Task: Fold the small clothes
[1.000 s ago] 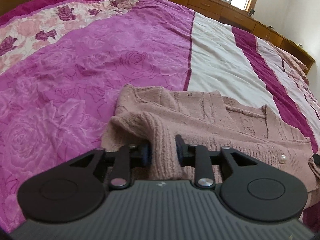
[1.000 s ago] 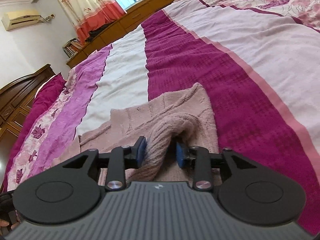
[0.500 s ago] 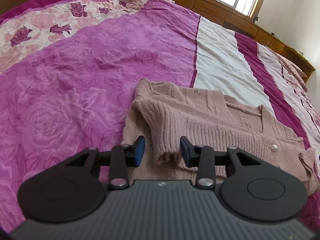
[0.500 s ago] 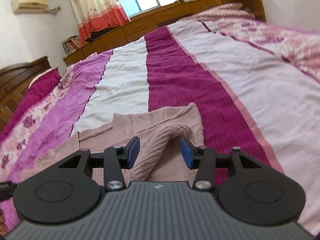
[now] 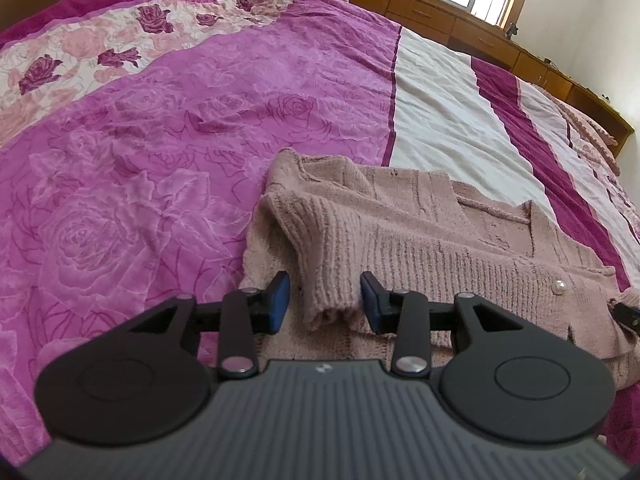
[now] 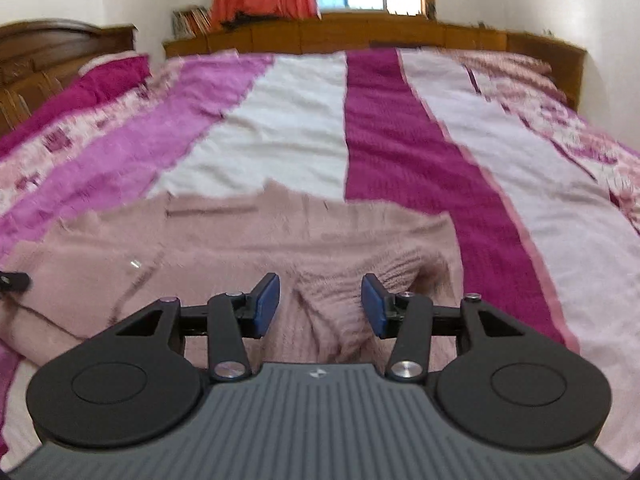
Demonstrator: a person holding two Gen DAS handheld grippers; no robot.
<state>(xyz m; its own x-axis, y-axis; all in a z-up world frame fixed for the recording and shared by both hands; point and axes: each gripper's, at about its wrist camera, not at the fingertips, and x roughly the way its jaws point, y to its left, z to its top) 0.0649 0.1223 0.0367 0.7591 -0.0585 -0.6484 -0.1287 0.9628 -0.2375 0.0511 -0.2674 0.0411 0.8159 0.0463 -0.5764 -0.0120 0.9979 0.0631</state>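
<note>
A small dusty-pink knitted cardigan [image 5: 420,232] with pearl buttons lies flat on the bed. Its left sleeve [image 5: 324,256] is folded over the body, cuff toward me. My left gripper [image 5: 324,300] is open, its blue pads either side of that cuff, not pinching it. In the right wrist view the cardigan [image 6: 224,240] is blurred; its right sleeve [image 6: 352,276] lies folded across it. My right gripper [image 6: 320,304] is open around that sleeve, pads apart from it. The other gripper's tip shows at the edge in each view.
The bed cover [image 5: 160,140] has purple rose, white and magenta stripes. A wooden headboard [image 6: 48,52] stands left, a low wooden cabinet [image 6: 360,36] runs along the far side under a window with curtains. The cardigan lies near the bed's front edge.
Both grippers opened and let go of the sleeves, which now lie folded on the cardigan. Both grippers drew back slightly and the right one swung its view leftward.
</note>
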